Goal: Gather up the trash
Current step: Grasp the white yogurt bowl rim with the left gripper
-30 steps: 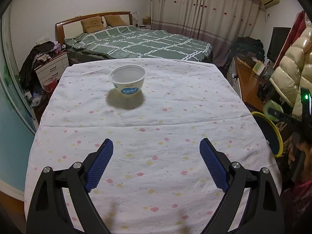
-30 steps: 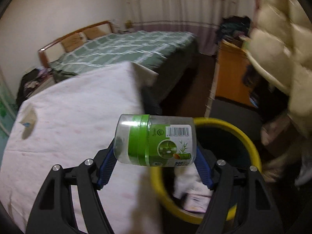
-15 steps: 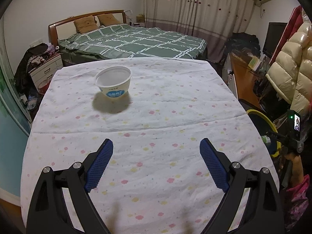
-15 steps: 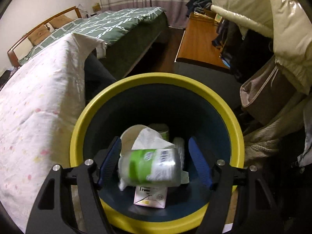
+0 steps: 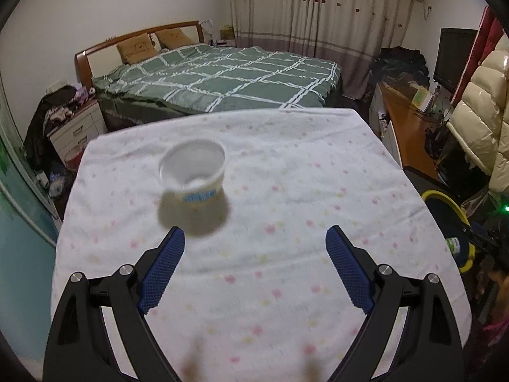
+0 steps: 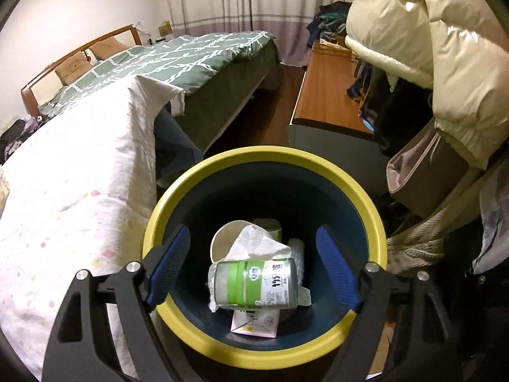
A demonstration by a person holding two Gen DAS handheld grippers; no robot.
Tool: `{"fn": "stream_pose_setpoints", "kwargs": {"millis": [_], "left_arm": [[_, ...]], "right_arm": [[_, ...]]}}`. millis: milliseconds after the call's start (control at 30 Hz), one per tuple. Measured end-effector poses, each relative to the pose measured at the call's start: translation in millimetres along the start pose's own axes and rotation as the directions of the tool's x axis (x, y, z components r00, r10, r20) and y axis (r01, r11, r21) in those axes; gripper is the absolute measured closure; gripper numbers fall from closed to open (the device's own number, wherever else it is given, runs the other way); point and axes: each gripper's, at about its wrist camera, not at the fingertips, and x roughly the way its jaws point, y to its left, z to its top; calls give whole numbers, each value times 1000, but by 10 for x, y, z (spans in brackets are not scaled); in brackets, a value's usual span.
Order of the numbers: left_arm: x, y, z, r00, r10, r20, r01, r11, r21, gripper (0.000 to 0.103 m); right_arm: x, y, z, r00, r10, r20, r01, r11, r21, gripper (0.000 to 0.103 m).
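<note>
right gripper [image 6: 253, 264] above yellow-rimmed bin [image 6: 264, 156], jaws just opened wide, green-labelled jar [image 6: 254, 285] lying loose on trash below between the fingers, left gripper [image 5: 254, 267] spread empty, white cup [image 5: 192, 170] ahead on spotted tablecloth [image 5: 286, 191]

White paper bowl [image 5: 192, 172] with blue label, upright on the flowered tablecloth [image 5: 286, 191]. Clear jar [image 6: 254, 283] with green band, on its side atop tissue [image 6: 257, 245] inside yellow-rimmed bin [image 6: 264, 156].

Green-quilted bed [image 5: 219, 76] stands before drawn curtains [image 5: 318, 9].
</note>
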Motion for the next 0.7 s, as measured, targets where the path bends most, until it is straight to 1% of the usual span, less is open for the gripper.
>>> {"fn": "stream_pose_setpoints", "kwargs": {"millis": [133, 167, 200, 233, 300, 367, 400, 533, 567, 633, 700], "left_arm": [[192, 94, 263, 1000, -3, 2, 3, 1000, 1, 19], [258, 122, 330, 1000, 2, -3, -2, 1000, -4, 23], [308, 144, 366, 1000, 6, -10, -6, 1000, -5, 29], [378, 164, 405, 1000, 14, -22, -14, 1000, -3, 32], [555, 195, 480, 999, 23, -50, -22, 1000, 9, 41], [712, 213, 518, 997, 38, -73, -37, 999, 21, 44], [788, 229, 533, 995, 46, -85, -44, 999, 22, 48], [1017, 282, 545, 990, 69, -119, -67, 998, 23, 59], [1078, 304, 549, 989, 77, -129, -75, 997, 18, 64], [1150, 328, 544, 987, 76, -140, -75, 997, 10, 69], [1207, 333, 532, 986, 78, -149, -77, 997, 14, 77]], "right_arm": [[23, 8, -24, 1000, 5, -11, -5, 1000, -1, 25], [29, -2, -23, 1000, 5, -12, -5, 1000, 0, 25], [34, -4, -26, 1000, 4, -14, -4, 1000, 2, 25], [38, -8, -29, 1000, 6, -16, -6, 1000, 2, 25], [49, -11, -33, 1000, 6, -20, -6, 1000, 4, 25], [59, -10, -34, 1000, 7, -23, -7, 1000, 3, 25], [67, -8, -32, 1000, 6, -25, -6, 1000, 3, 25], [82, -10, -29, 1000, 5, -26, -5, 1000, 4, 25], [85, -11, -31, 1000, 5, -27, -5, 1000, 4, 25], [91, -12, -36, 1000, 4, -29, -4, 1000, 4, 25], [103, -16, -40, 999, 4, -33, -4, 1000, 6, 25]]}}
